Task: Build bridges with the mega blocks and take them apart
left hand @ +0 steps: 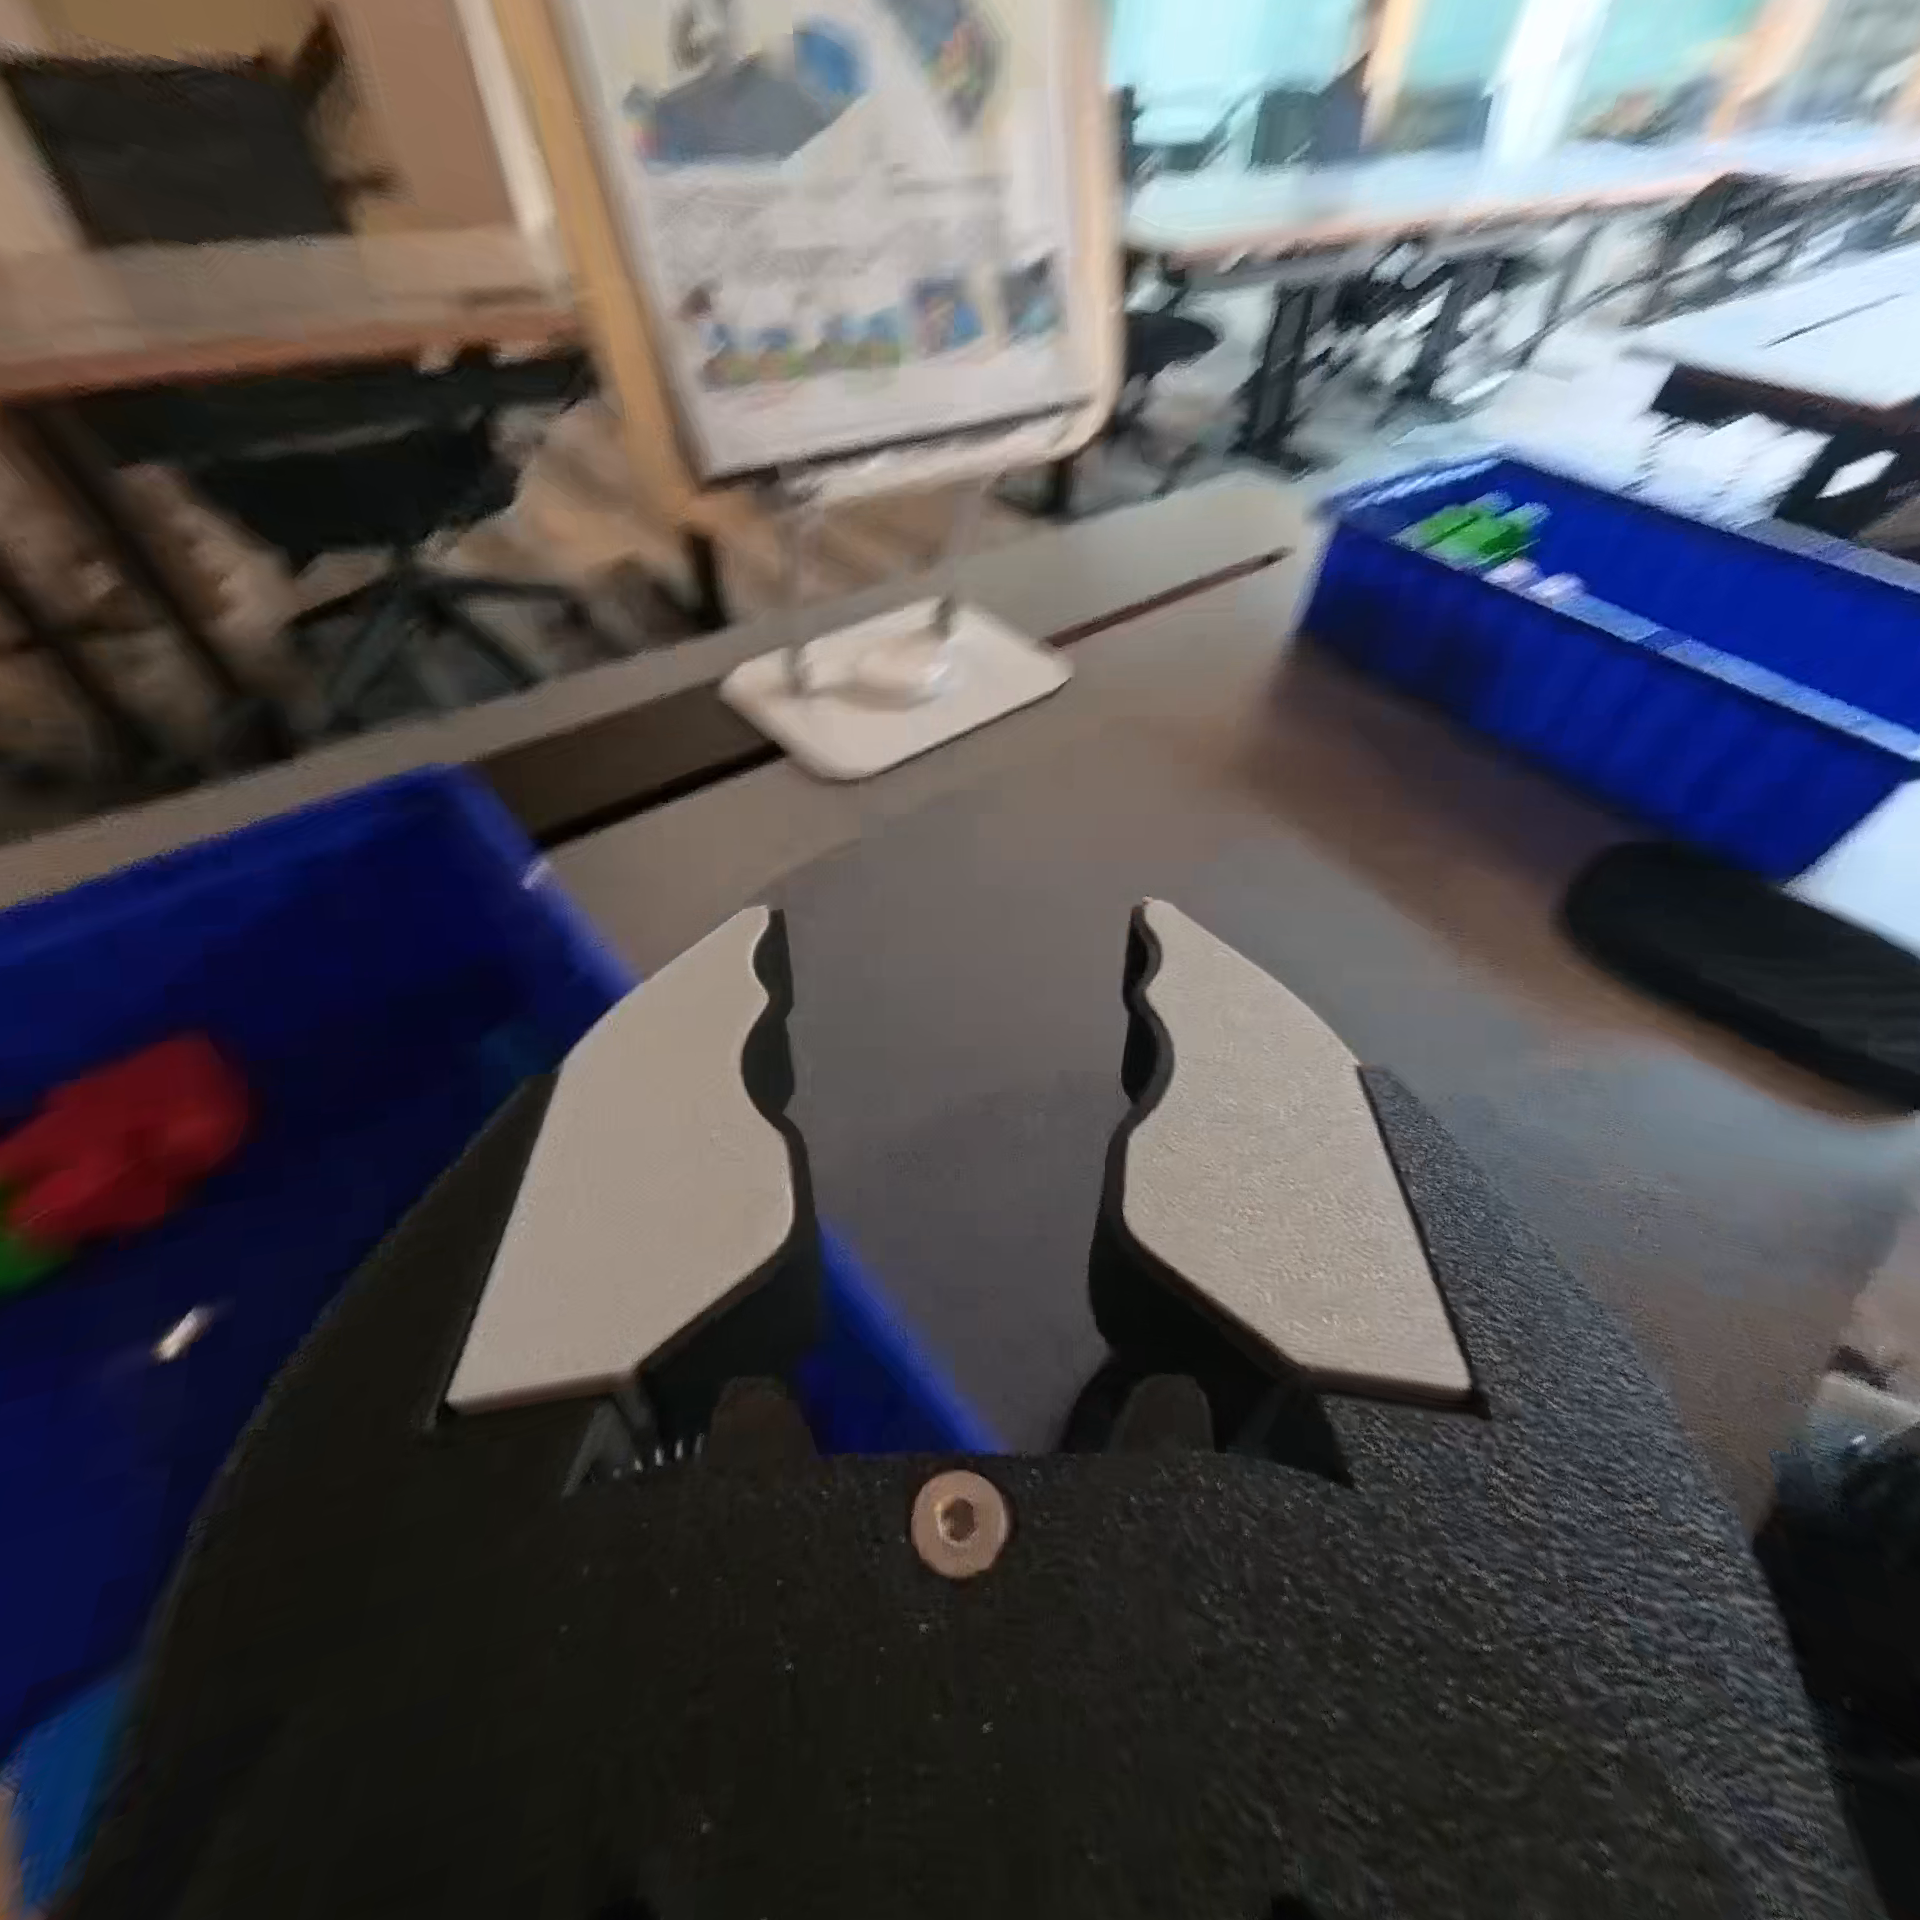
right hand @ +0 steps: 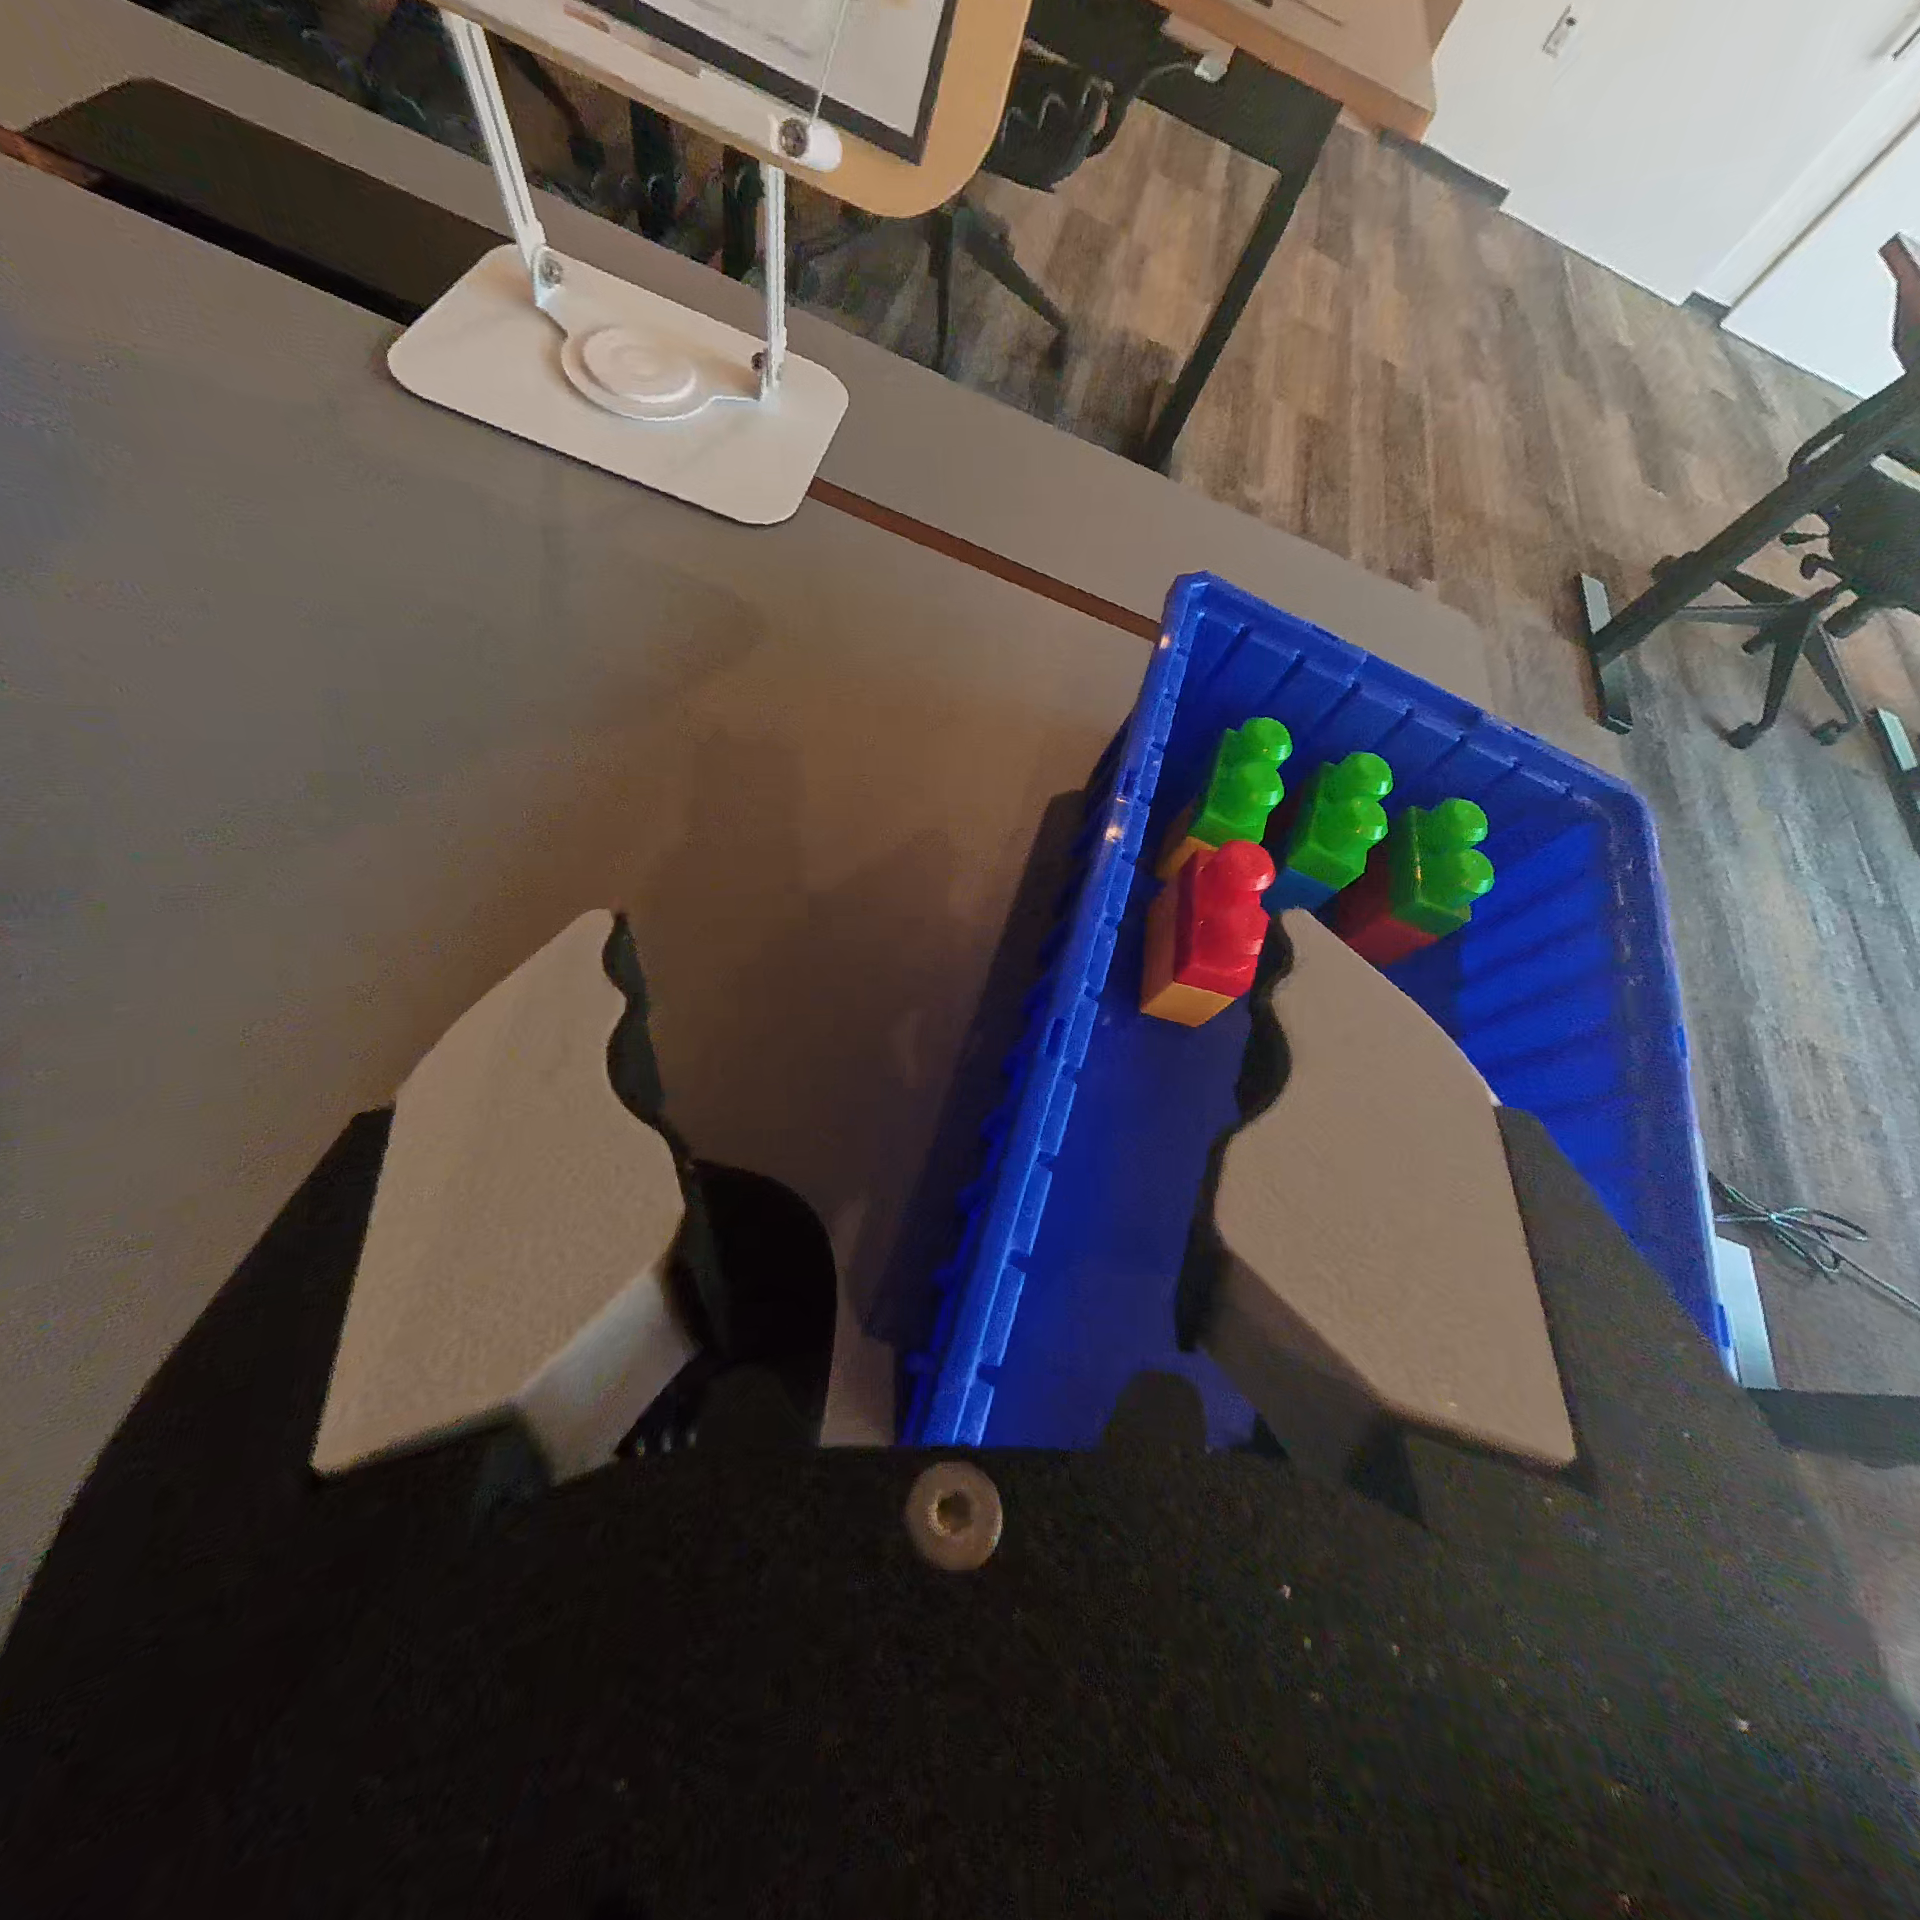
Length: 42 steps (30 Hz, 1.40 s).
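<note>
So, both grippers empty and nothing built on the worktop (right hand: 416, 779) yet.

Right gripper (right hand: 951, 935) hangs over the near wall of a blue bin (right hand: 1039, 1091), jaws spread wide and holding nothing; the mega blocks (right hand: 1210, 925) stand in short stacks just ahead of its right jaw. Left gripper (left hand: 956, 914) is released too, over bare worktop, with a second blue bin (left hand: 260, 935) and blurry red blocks (left hand: 125, 1143) off to its left. Looks like the fetching step: next move probably calls for dipping in and closing on one stack.
</note>
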{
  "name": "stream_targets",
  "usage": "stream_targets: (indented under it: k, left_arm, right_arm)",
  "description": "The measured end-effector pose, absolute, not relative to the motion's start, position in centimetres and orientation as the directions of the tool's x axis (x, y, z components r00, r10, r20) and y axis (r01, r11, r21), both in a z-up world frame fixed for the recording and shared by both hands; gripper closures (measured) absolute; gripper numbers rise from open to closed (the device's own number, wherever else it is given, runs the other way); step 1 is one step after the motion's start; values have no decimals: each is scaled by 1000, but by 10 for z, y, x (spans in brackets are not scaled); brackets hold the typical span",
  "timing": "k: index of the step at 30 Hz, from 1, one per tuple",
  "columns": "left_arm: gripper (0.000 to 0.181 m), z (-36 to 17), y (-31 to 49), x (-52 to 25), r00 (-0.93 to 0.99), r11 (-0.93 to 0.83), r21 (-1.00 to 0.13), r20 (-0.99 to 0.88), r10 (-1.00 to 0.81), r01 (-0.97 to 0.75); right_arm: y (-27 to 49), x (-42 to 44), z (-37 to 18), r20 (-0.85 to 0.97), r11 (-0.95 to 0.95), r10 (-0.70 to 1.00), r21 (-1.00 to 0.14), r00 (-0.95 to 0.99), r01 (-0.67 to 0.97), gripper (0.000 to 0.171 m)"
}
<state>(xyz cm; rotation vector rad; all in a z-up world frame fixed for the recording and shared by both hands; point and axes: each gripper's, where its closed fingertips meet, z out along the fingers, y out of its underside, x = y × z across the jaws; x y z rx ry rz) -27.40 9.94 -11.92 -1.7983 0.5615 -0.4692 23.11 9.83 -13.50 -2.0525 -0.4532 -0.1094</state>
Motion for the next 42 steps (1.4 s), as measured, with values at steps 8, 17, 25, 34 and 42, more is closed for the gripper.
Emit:
stream_targets:
  k: [8, 17, 25, 34, 42]
  left_arm:
    - [124, -206, 83, -426, 983, -736, -675, 102, -153, -45]
    - [124, -287, 76, -470, 992, -922, -375, 113, 54, 93]
    - [128, -304, 86, -480, 994, -943, -317, 64, 86, 102]
    - [146, -309, 85, -475, 996, -957, -282, 71, 49, 67]
    - [146, -250, 91, -436, 994, -892, -446, 42, -96, -67]
  right_arm:
    - [89, 220, -134, 273, -391, 322, -834, 906, 390, 64]
    - [79, 217, -128, 272, -357, 345, -847, 898, 394, 68]
    - [74, 224, -122, 290, -343, 323, -851, 901, 397, 70]
    - [73, 228, -123, 291, -347, 311, -852, 905, 393, 72]
    - [72, 230, -131, 291, -373, 315, -838, 904, 399, 75]
